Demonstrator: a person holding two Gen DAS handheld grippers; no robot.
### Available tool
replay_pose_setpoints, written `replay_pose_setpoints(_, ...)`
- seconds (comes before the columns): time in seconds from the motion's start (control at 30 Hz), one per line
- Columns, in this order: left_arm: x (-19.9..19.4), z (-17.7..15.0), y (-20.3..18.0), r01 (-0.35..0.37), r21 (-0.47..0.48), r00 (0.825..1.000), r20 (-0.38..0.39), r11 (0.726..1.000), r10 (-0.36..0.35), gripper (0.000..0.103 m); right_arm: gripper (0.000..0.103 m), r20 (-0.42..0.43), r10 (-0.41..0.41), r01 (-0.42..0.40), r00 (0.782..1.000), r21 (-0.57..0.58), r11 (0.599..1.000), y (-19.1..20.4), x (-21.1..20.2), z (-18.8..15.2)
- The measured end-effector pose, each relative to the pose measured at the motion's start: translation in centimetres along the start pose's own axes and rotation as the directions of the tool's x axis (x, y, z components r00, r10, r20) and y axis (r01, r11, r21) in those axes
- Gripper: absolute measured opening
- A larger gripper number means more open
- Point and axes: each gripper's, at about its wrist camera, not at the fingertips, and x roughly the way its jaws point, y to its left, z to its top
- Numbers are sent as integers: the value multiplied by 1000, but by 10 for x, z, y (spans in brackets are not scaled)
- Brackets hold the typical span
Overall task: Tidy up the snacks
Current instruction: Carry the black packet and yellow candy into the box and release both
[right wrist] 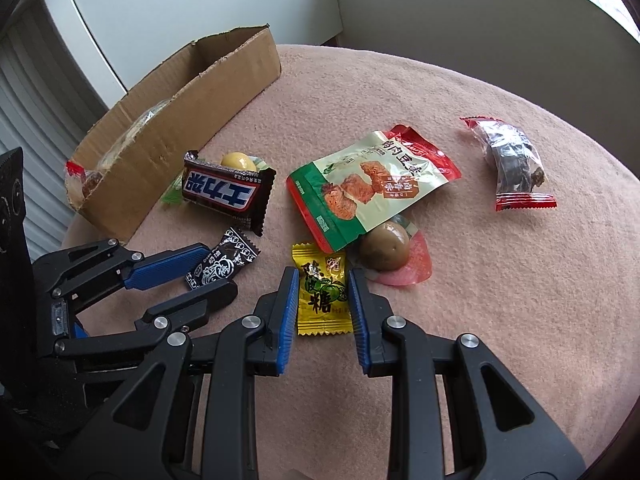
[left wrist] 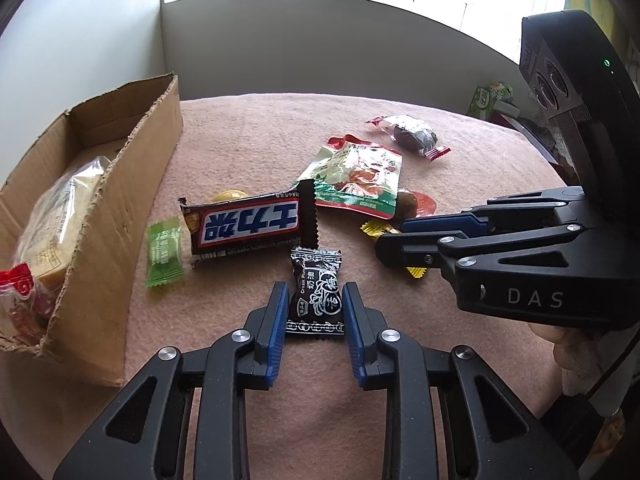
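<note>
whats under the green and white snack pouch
A brown round snack on a red wrapper pokes out from beneath the green and white snack pouch's lower edge. Anything else under it is covered.

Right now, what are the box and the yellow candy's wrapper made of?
The box looks like plain brown cardboard, matte, with ragged torn edges. The yellow candy wrapper seems to be glossy plastic film: it shines and has crimped, zigzag ends.

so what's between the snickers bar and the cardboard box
A small green wrapped candy lies on the pink cloth between them, clearest in the left wrist view.
</note>
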Motion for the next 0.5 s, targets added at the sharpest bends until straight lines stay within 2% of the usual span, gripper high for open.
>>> replay_pose_setpoints(0.23,-12,-10,10,13,-33,1000,1,999,-12,26,26,10,-84,85,996,-69,994,16,-1,-5)
replay_pose_setpoints(0.5,-29,-19,17,34,-62,999,17,998,-33,26,26,32,-72,73,997,-46,996,24,-18,-14)
